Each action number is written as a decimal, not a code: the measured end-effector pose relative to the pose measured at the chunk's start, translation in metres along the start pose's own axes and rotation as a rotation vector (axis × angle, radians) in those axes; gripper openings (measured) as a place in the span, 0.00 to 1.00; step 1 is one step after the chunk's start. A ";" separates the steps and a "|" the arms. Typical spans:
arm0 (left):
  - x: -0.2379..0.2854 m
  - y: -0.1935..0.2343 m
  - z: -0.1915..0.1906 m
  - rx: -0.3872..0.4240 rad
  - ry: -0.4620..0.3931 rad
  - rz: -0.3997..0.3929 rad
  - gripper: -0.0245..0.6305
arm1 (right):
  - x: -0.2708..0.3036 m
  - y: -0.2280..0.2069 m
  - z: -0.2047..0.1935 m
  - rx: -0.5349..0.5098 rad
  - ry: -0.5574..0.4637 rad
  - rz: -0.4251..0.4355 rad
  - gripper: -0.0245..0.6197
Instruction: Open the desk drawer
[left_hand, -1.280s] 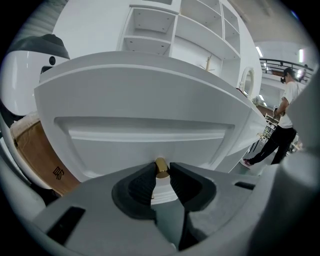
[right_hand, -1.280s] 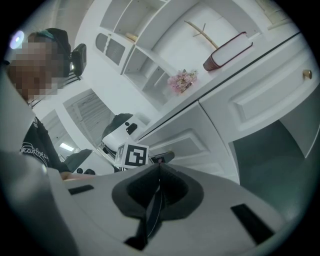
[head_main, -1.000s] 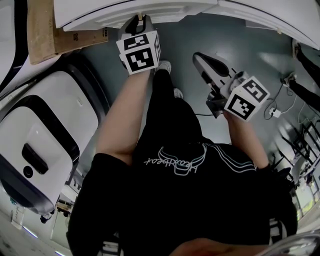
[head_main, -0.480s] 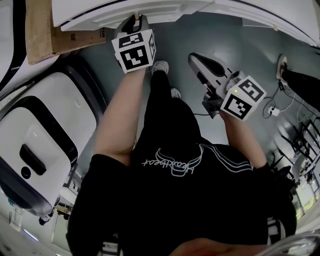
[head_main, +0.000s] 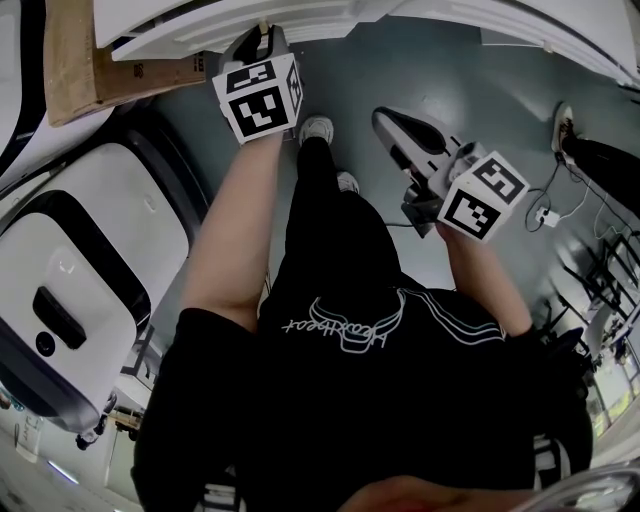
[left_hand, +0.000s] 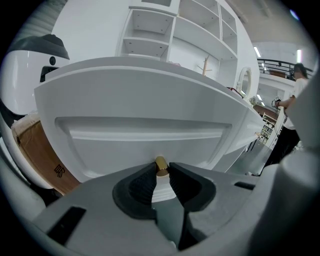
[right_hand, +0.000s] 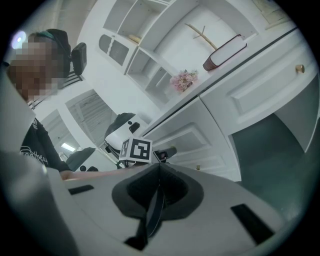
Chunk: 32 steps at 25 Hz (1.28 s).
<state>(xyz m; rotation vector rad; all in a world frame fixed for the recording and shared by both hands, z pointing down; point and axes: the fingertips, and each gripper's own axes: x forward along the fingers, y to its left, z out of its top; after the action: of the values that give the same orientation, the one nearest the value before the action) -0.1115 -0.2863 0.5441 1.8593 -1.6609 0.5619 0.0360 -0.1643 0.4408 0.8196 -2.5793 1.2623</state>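
The white drawer front (left_hand: 140, 132) fills the left gripper view, with a small brass knob (left_hand: 160, 162) at its lower middle. My left gripper (left_hand: 161, 171) is shut on that knob; its dark pads press on both sides of it, and they have just closed a little further. In the head view the left gripper (head_main: 262, 38) reaches up to the drawer's (head_main: 200, 30) edge. My right gripper (head_main: 388, 120) hangs above the floor to the right, away from the desk. Its jaws (right_hand: 159, 169) are shut with nothing between them.
A brown cardboard box (head_main: 75, 60) leans at the upper left beside a large white and black machine (head_main: 80, 280). My shoes (head_main: 316, 130) stand below the drawer. Cables and a plug (head_main: 545, 215) lie at the right. The right gripper view shows another desk drawer knob (right_hand: 299, 69).
In the head view both grippers and the drawer edge have slid slightly up and to the left together. The left gripper stays at the drawer's edge; the right stays shut and empty.
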 end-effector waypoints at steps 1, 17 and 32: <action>-0.001 0.000 0.000 0.001 -0.002 0.001 0.17 | -0.001 0.000 -0.002 -0.001 0.000 0.001 0.05; -0.014 -0.003 -0.011 0.006 -0.012 0.020 0.16 | -0.021 0.005 -0.014 -0.021 0.008 0.004 0.05; -0.029 -0.007 -0.027 0.001 -0.024 0.030 0.16 | -0.031 0.012 -0.026 -0.045 0.026 0.016 0.05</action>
<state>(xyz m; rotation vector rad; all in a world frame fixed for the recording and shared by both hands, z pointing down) -0.1070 -0.2465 0.5439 1.8514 -1.7069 0.5543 0.0533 -0.1260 0.4380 0.7712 -2.5888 1.2061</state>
